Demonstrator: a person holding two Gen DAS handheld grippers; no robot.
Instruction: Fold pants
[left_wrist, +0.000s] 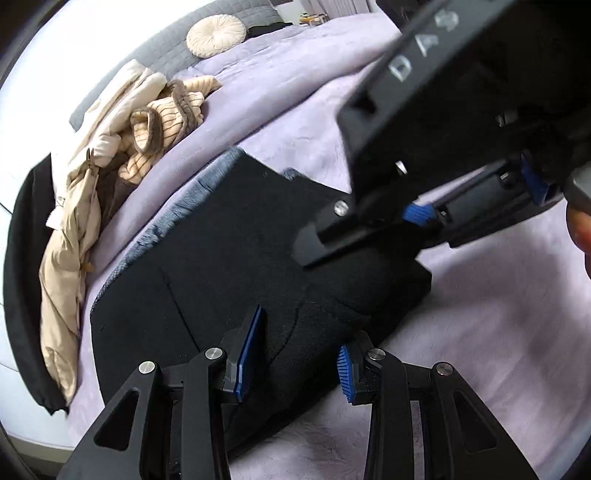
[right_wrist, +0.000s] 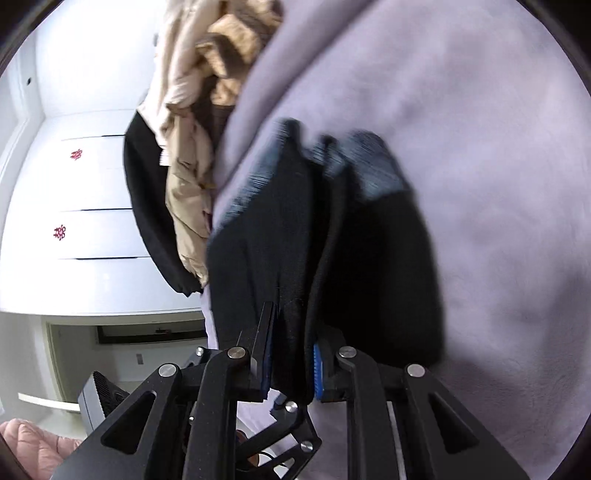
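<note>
Black pants (left_wrist: 221, 251) with a blue-grey edge lie folded on a lavender blanket (left_wrist: 480, 332). In the left wrist view my left gripper (left_wrist: 295, 363) sits at the near edge of the pants, its blue pads shut on a thick fold of black fabric. My right gripper (left_wrist: 332, 236) comes in from the upper right, its fingers low over the middle of the pants. In the right wrist view the right gripper (right_wrist: 291, 365) is shut on a bunched layer of the pants (right_wrist: 266, 236), which hang blurred in front of it.
A heap of clothes with a beige coat and a striped sweater (left_wrist: 155, 122) lies to the left of the pants, with a black garment (left_wrist: 26, 258) at the bed's edge. A round cushion (left_wrist: 216, 35) rests at the head of the bed. White drawers (right_wrist: 92, 184) stand beside the bed.
</note>
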